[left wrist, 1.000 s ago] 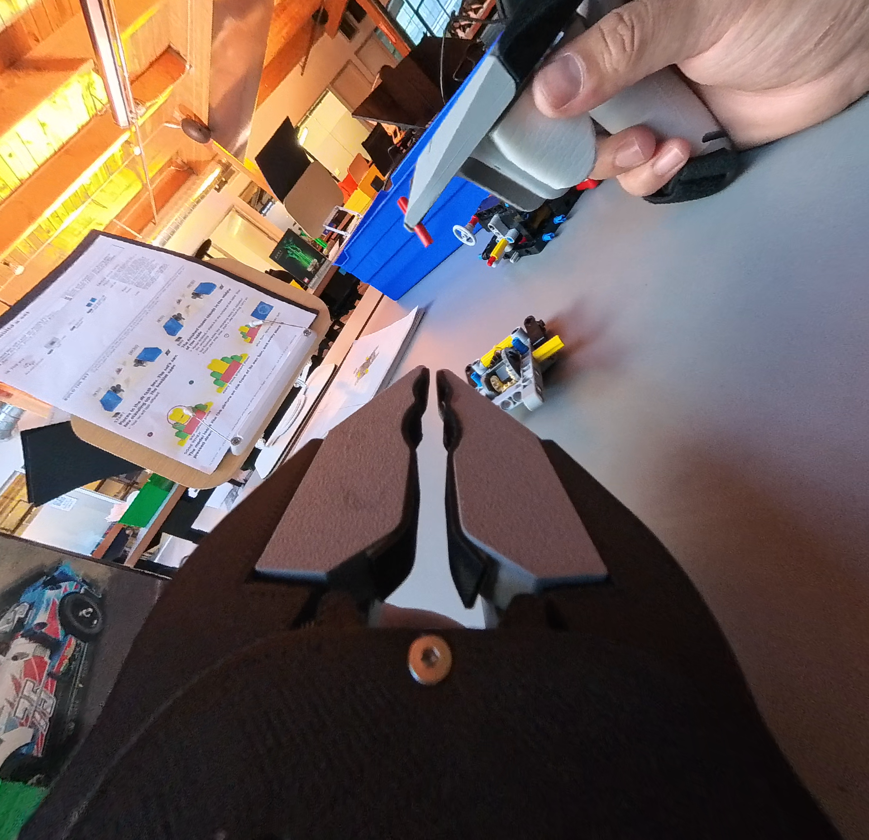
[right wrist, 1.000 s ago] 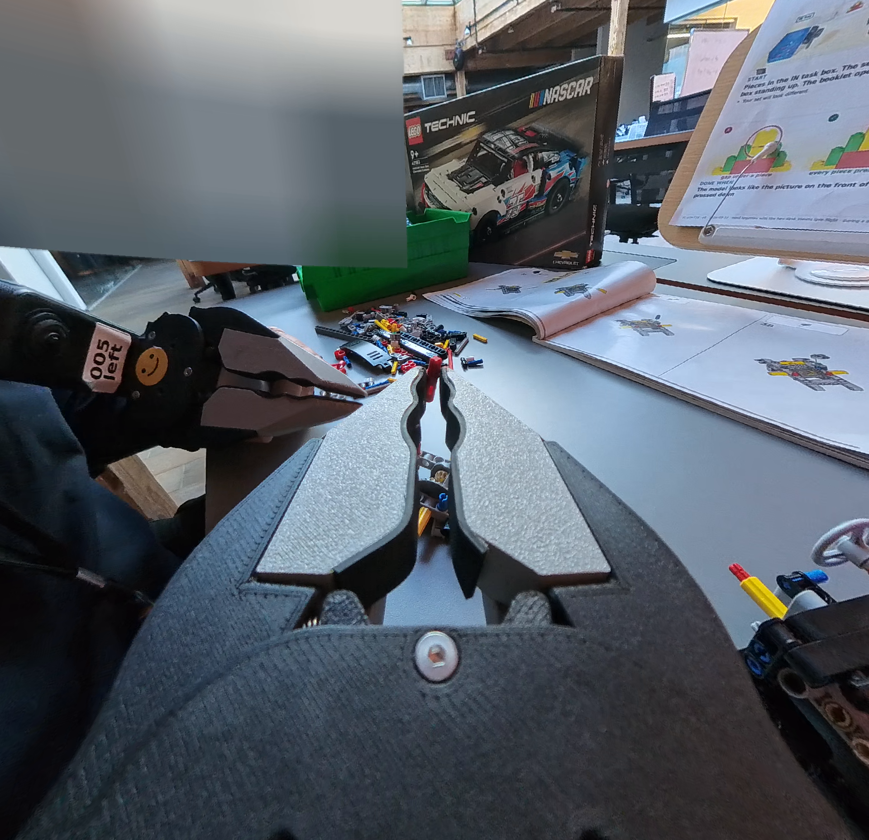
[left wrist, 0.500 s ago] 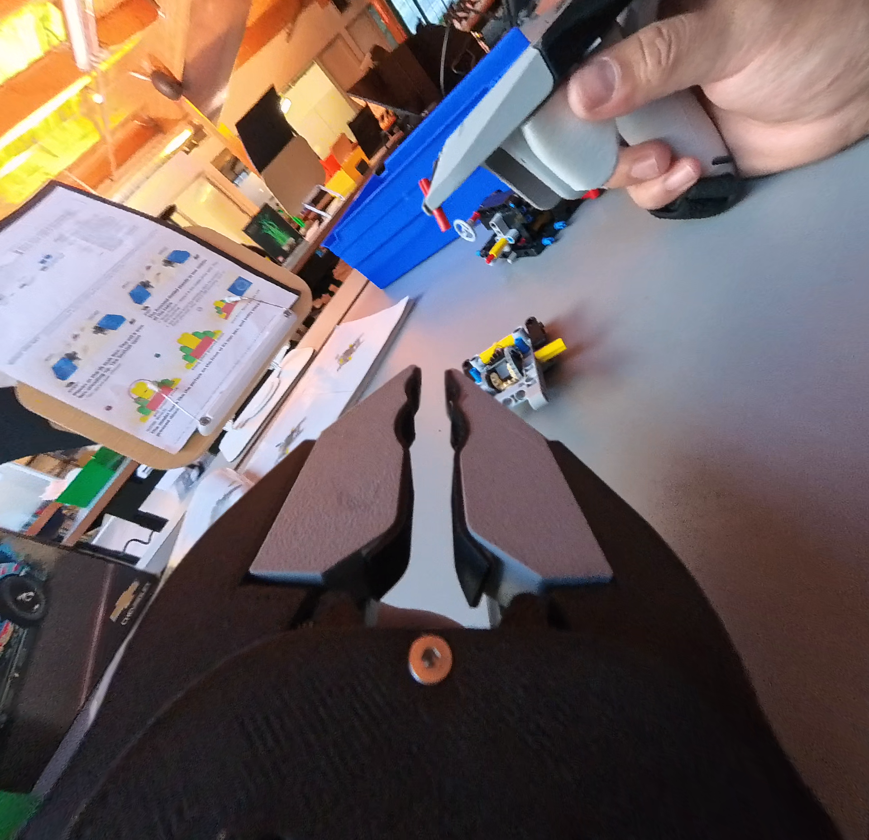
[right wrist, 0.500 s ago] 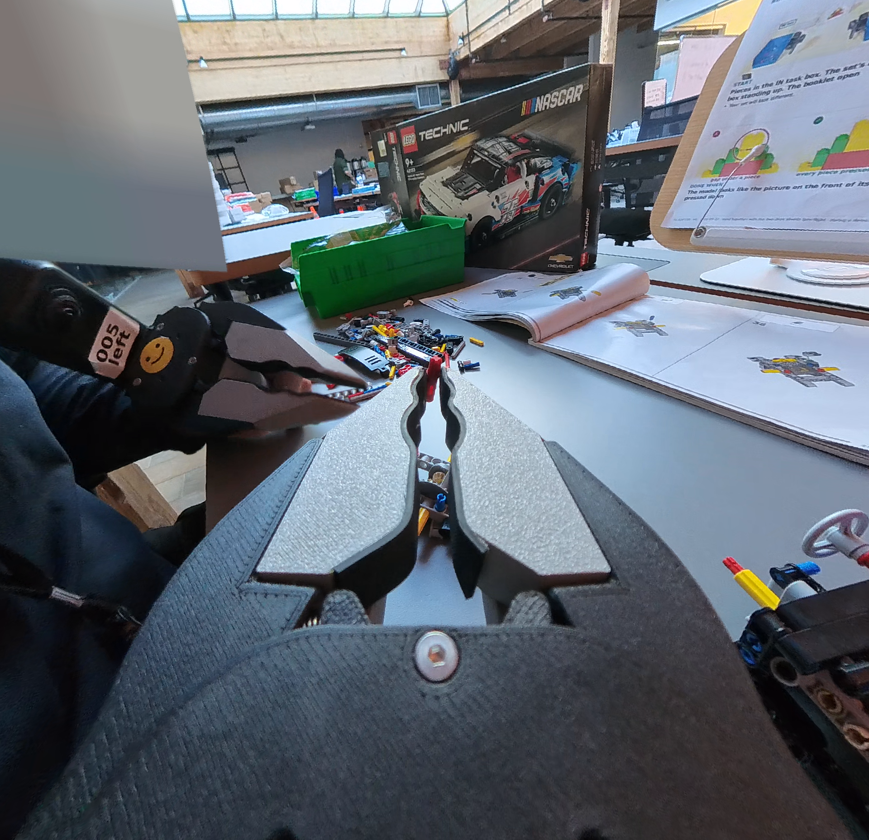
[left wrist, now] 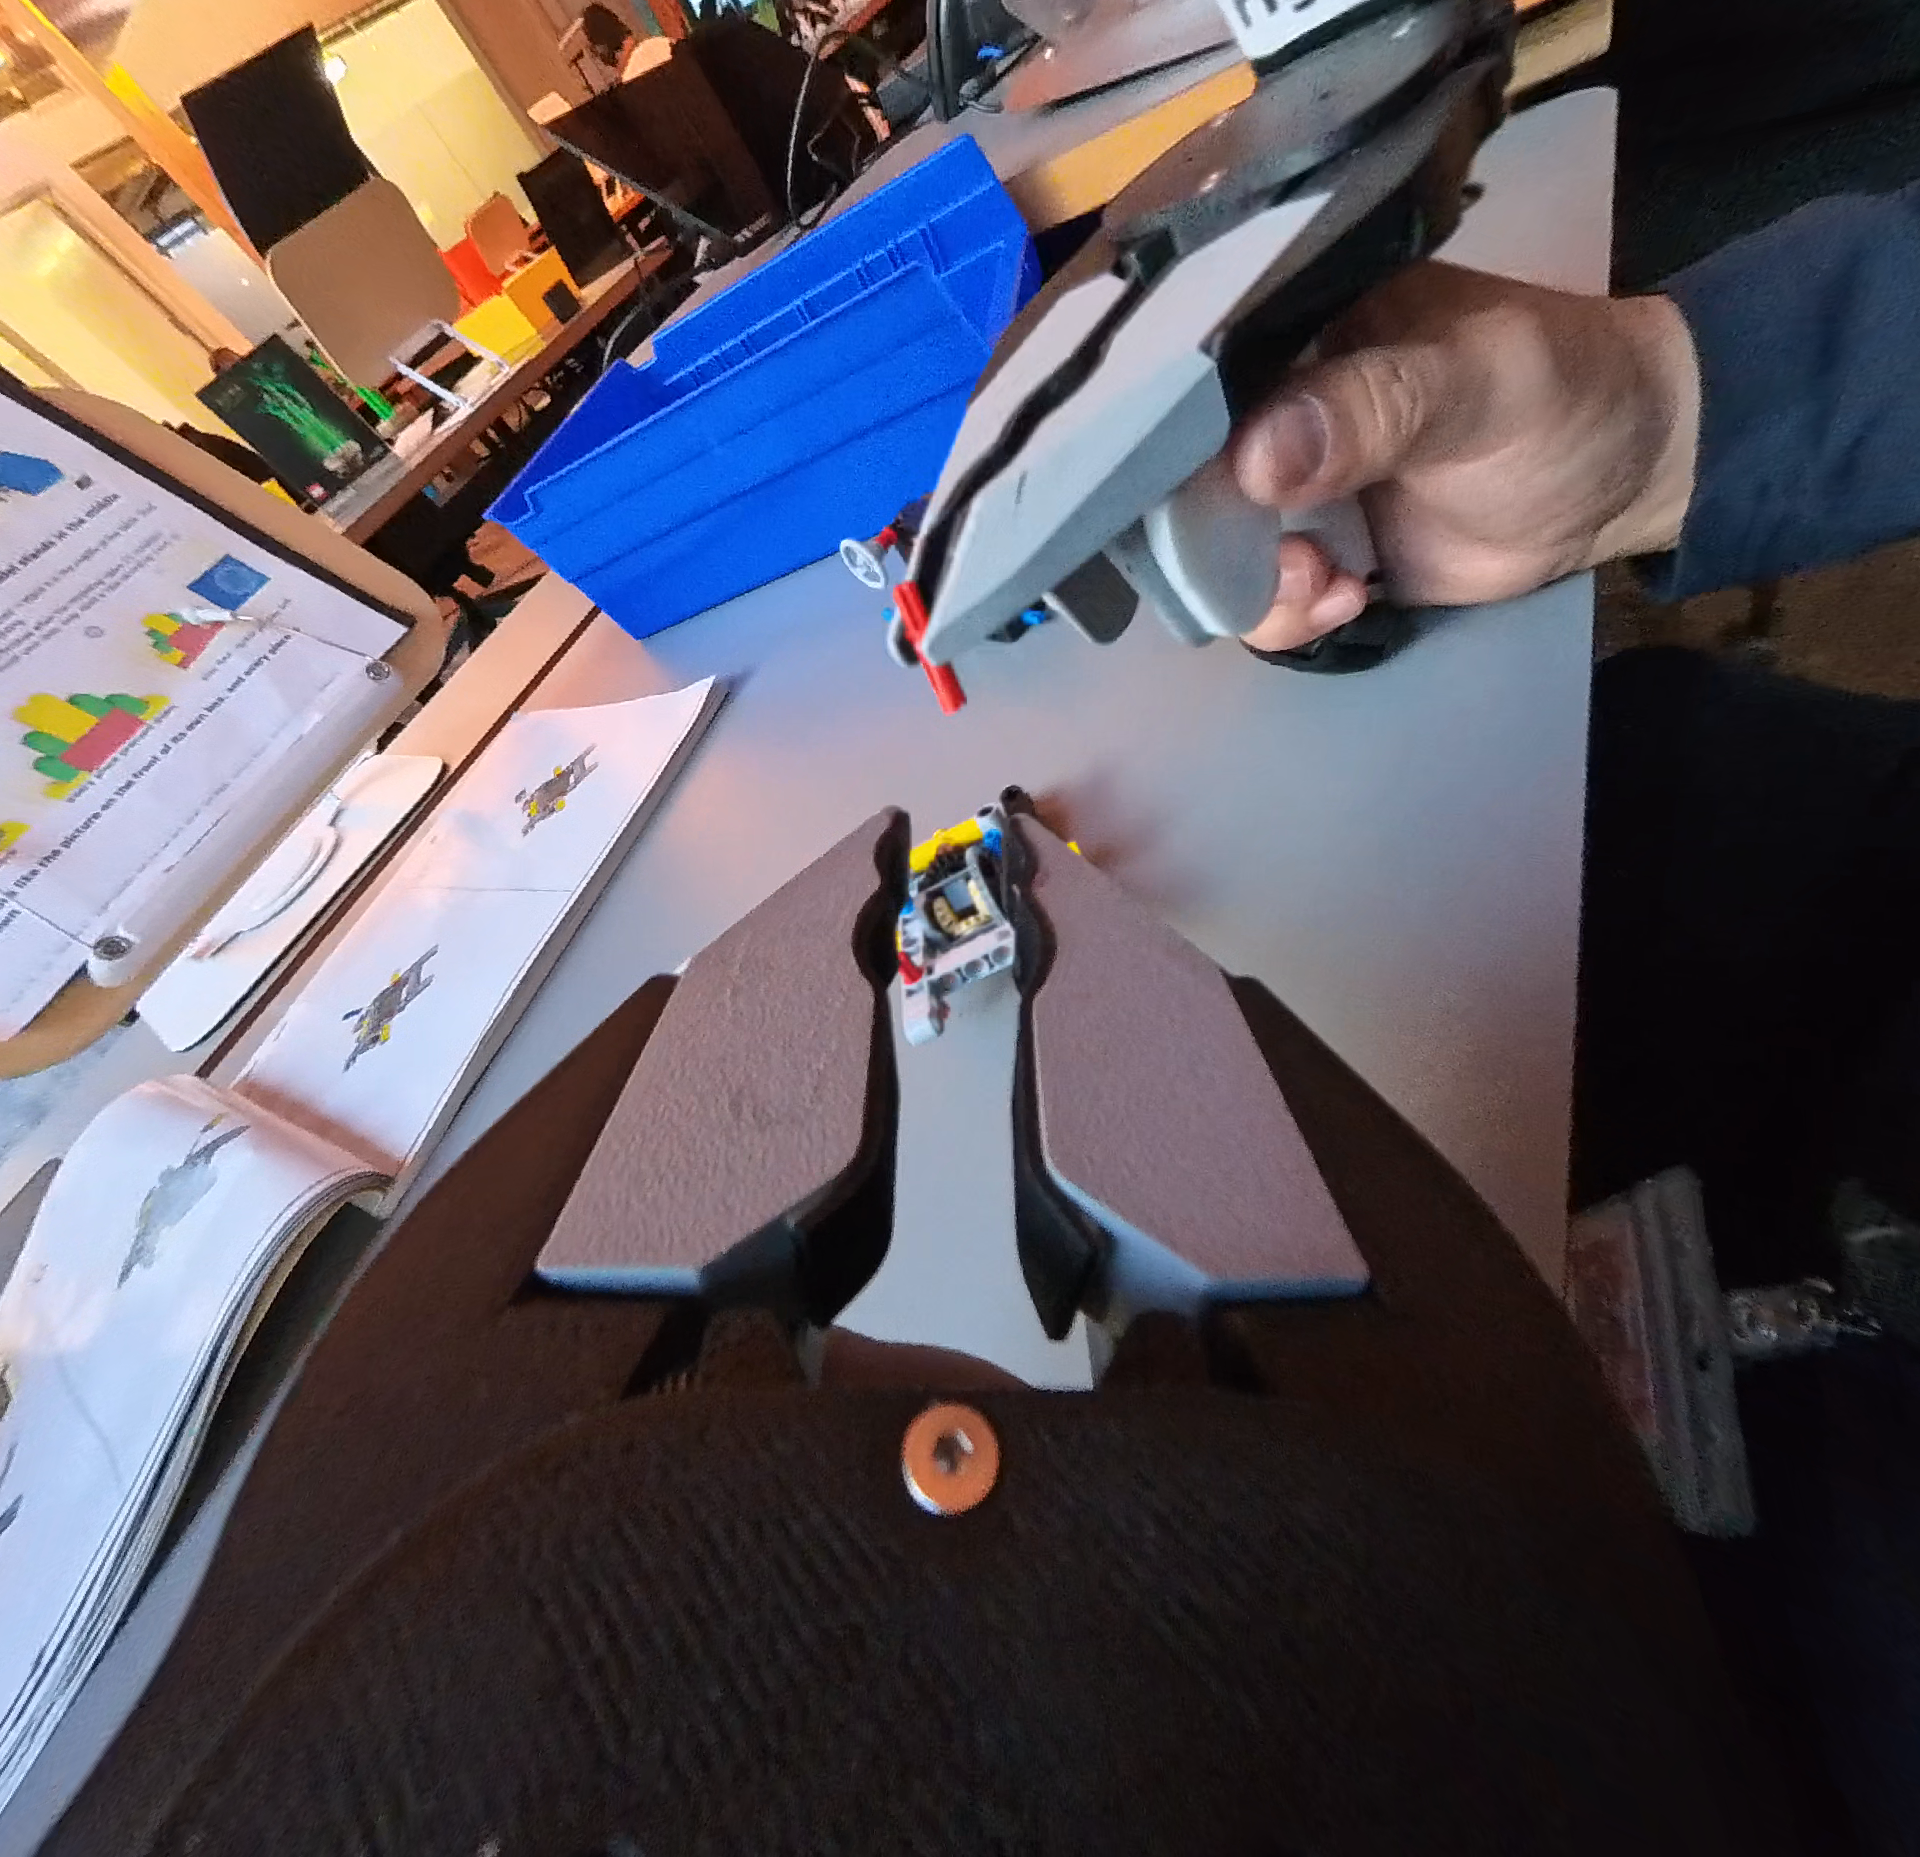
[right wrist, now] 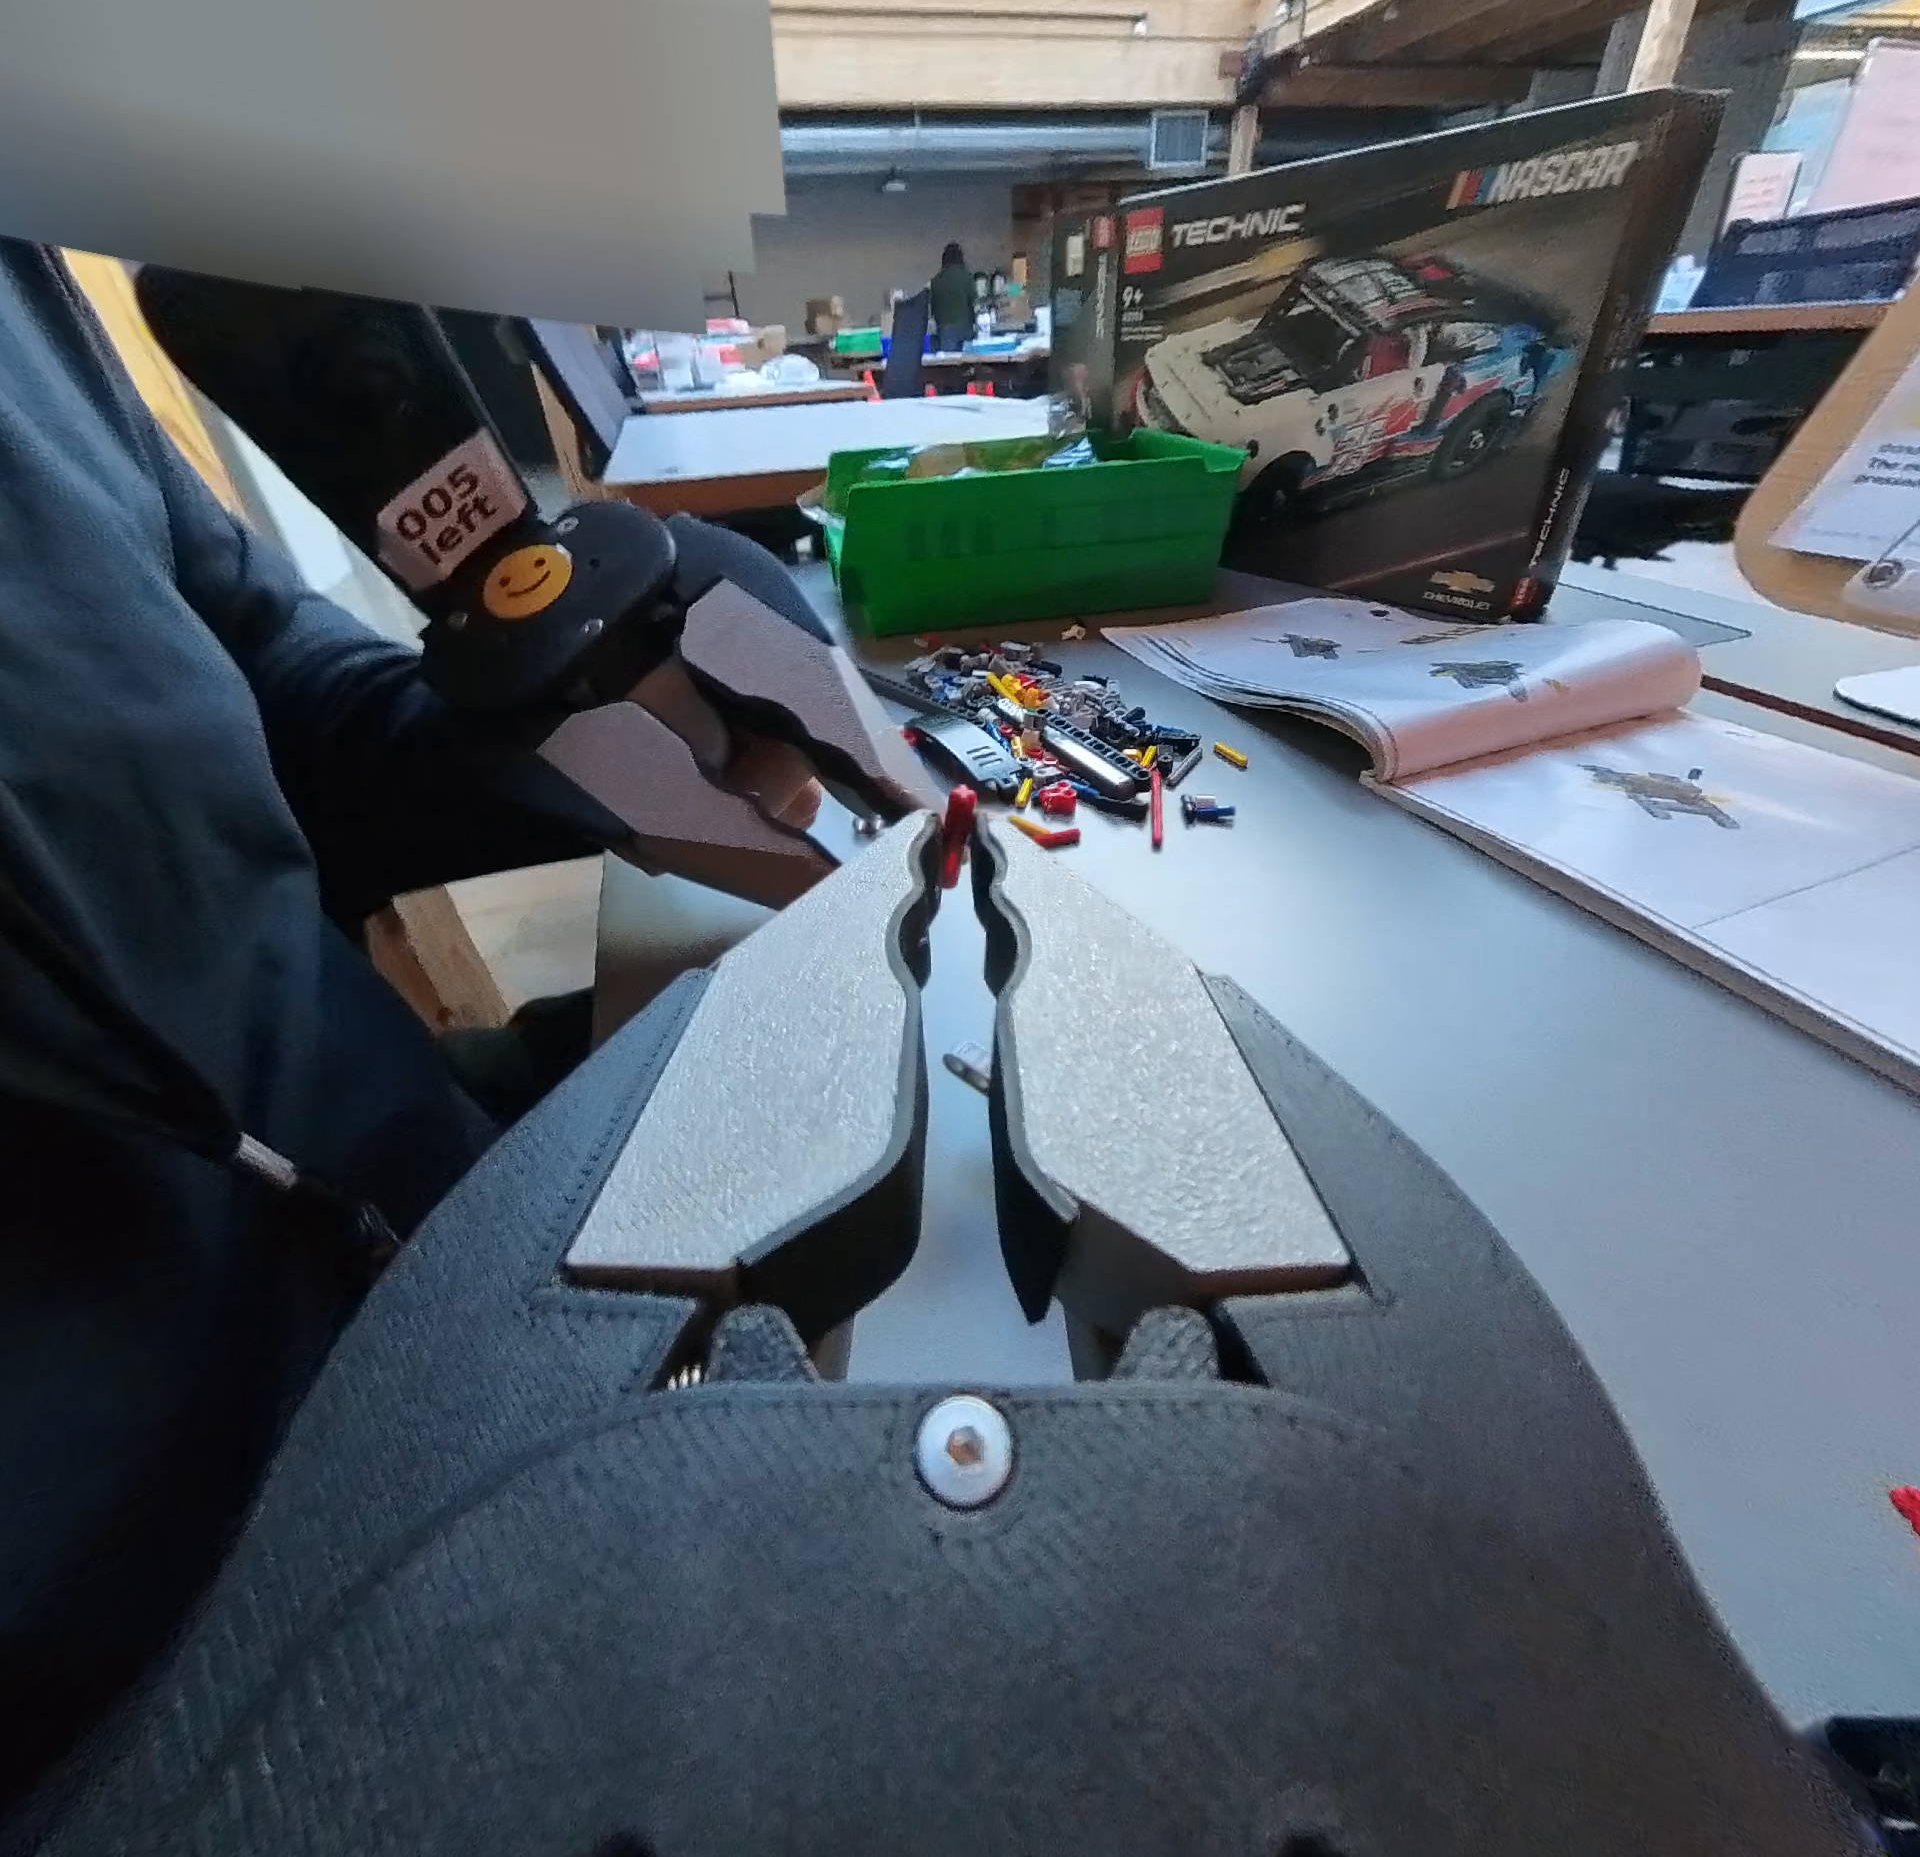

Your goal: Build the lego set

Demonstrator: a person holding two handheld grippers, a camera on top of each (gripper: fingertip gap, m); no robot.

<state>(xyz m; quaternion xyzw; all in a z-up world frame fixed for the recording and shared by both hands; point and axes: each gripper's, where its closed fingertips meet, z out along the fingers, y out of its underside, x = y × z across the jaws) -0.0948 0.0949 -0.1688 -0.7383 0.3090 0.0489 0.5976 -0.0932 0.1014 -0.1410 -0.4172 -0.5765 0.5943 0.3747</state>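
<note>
The small grey-and-yellow brick assembly lies on the grey bench, long axis running away from the camera. A second ago it lay ahead of the shut left claw; now that claw stands parted around it, contact unclear. The right claw stays clamped on a red pin that points up and down.

Light: warm daylight from windows beyond the blue bin | Glare: pink sheen on worktop | Blur: motion-smeared background, boxed set soft | Distortion: fisheye bending at edges
</note>
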